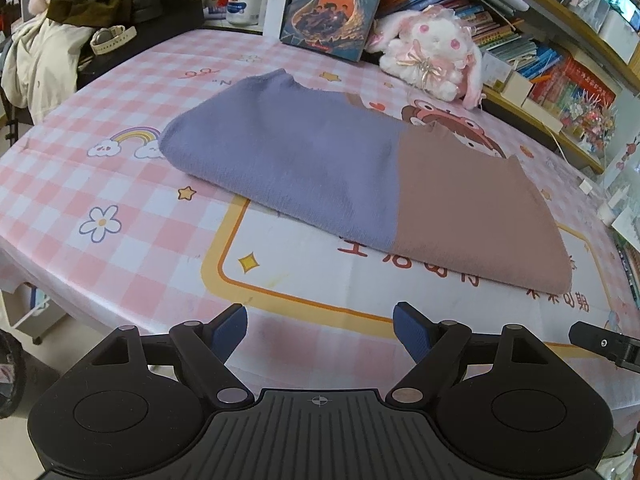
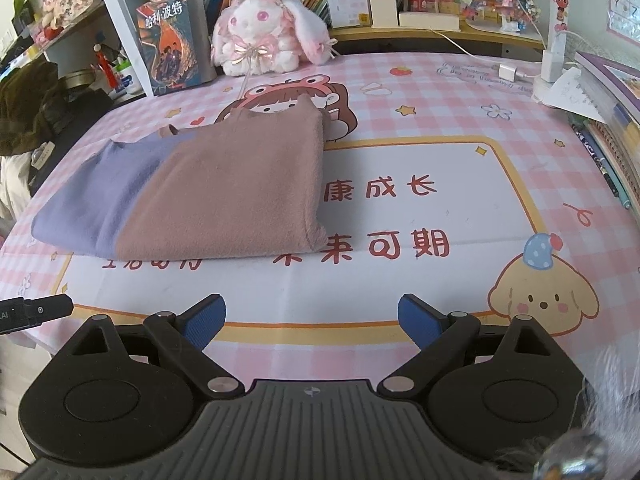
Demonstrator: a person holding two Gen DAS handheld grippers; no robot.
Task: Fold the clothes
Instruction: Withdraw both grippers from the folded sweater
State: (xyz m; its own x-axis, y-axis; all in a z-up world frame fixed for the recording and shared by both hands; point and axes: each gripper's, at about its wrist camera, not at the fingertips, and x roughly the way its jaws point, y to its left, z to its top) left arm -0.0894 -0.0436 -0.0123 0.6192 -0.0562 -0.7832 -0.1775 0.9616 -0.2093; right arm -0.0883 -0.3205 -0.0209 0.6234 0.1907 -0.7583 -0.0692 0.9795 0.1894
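A folded knit garment (image 1: pixel 352 184), lilac on its left half and dusty pink on its right, lies flat on the pink checked tablecloth (image 1: pixel 120 184). The right wrist view shows the same garment (image 2: pixel 208 192) left of centre. My left gripper (image 1: pixel 320 330) hovers over the table's near edge, short of the garment, open with nothing between its blue pads (image 1: pixel 230 330). My right gripper (image 2: pixel 311 322) also stands open and empty, near the front edge and to the right of the garment. Each gripper's tip shows at the other view's side edge.
A white and pink plush rabbit (image 2: pixel 260 36) and an upright book (image 2: pixel 172 44) stand at the table's back. Shelves of books (image 1: pixel 520 40) run behind. A charger and cable (image 2: pixel 508 72) and stacked papers (image 2: pixel 600 92) sit at the right. Clothes hang on a chair (image 1: pixel 44 52) at left.
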